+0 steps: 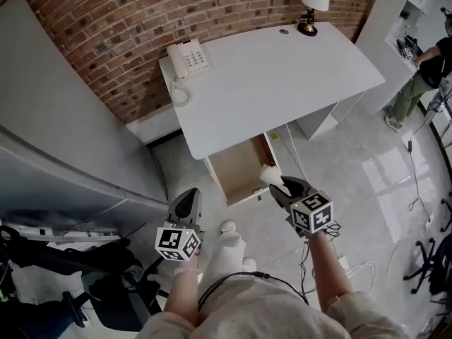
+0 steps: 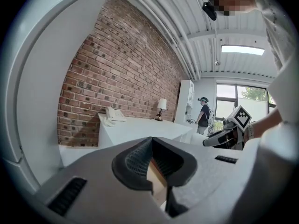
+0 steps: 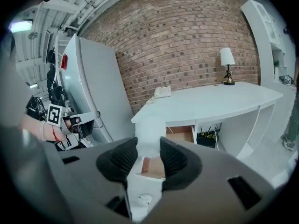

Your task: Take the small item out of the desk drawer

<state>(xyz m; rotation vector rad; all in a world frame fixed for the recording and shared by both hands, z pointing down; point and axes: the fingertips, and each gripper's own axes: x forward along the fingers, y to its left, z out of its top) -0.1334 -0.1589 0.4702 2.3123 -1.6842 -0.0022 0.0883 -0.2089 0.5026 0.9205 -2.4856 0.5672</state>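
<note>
Head view: right gripper (image 1: 284, 186) clamped on small white item (image 1: 270, 175), which pokes out past its tips, over the open drawer (image 1: 239, 164).
Left gripper view: left gripper (image 2: 150, 146) tips together, nothing between.
Right gripper view: item's long axis runs along the jaws, pointing forward.

White item (image 3: 150, 130), apparently blurred close-up
</note>
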